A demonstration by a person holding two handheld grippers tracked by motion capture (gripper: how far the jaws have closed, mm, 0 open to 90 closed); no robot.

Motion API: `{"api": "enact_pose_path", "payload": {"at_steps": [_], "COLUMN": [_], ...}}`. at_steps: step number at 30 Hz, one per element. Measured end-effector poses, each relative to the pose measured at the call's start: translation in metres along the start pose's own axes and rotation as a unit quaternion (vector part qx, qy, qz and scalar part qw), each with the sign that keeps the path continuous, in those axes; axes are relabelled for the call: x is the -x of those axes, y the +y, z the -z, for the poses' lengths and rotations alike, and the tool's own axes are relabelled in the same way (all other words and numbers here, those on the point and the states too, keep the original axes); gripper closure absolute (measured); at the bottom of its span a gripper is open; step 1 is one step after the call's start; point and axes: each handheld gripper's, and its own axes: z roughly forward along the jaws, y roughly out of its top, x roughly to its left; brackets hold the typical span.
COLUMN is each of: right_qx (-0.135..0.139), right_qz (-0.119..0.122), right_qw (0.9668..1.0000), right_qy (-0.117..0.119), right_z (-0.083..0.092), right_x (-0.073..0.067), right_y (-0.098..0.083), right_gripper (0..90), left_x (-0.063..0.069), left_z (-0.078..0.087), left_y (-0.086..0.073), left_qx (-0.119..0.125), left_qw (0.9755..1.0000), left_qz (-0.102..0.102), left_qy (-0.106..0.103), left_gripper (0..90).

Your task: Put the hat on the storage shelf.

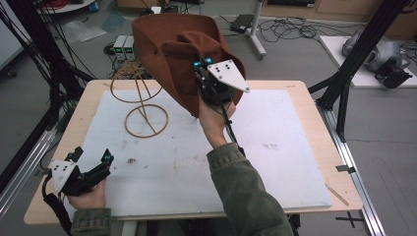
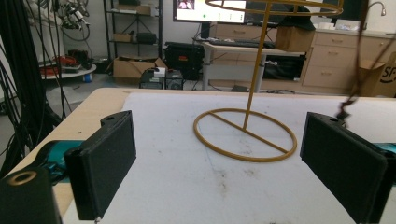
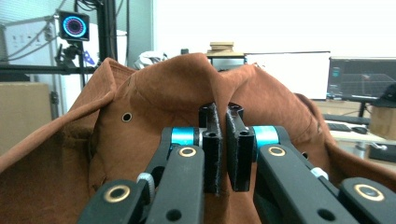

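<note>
The right gripper (image 1: pixel 202 66) is held high, above the far middle of the counter. Its jaws stand almost together and pinch a fold of the brown hat (image 1: pixel 162 44). The right hand (image 1: pixel 212 118) holds the gripper from below, and the forearm in a green sleeve comes up from the bottom edge. The left gripper (image 1: pixel 93 156) is low, near the front left corner of the counter. Its jaws stand wide apart and hold nothing. The left hand (image 1: pixel 88 196) grips its body.

- Olive-green sleeves on both forearms.
- Each gripper, left gripper (image 1: pixel 93 158) and right gripper (image 3: pixel 223 140), is black with teal accents, brass-ringed screws, a trailing black cable.
- Grey three-cornered plates, dotted with holes.
</note>
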Motion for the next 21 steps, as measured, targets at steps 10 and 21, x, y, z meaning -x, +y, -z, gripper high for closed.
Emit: {"api": "enact_pose_path", "payload": {"at_steps": [10, 21], "right_qx": [0.008, 0.015], "right_qz": [-0.004, -0.011], "right_qw": [0.9996, 0.9982], "right_qy": [0.028, 0.057], "right_z": [-0.024, -0.050], "right_x": [-0.033, -0.067], "right_y": [0.007, 0.003], "right_gripper": [86.9, 87.0], "left_x": [0.002, -0.002], "left_z": [0.000, 0.000], "left_y": [0.000, 0.000], "left_qx": [0.001, 0.002], "left_qw": [1.0000, 1.0000], "left_qz": [0.000, 0.006], "left_qy": [-0.006, -0.005], "left_gripper": [10.8, 10.8]}}
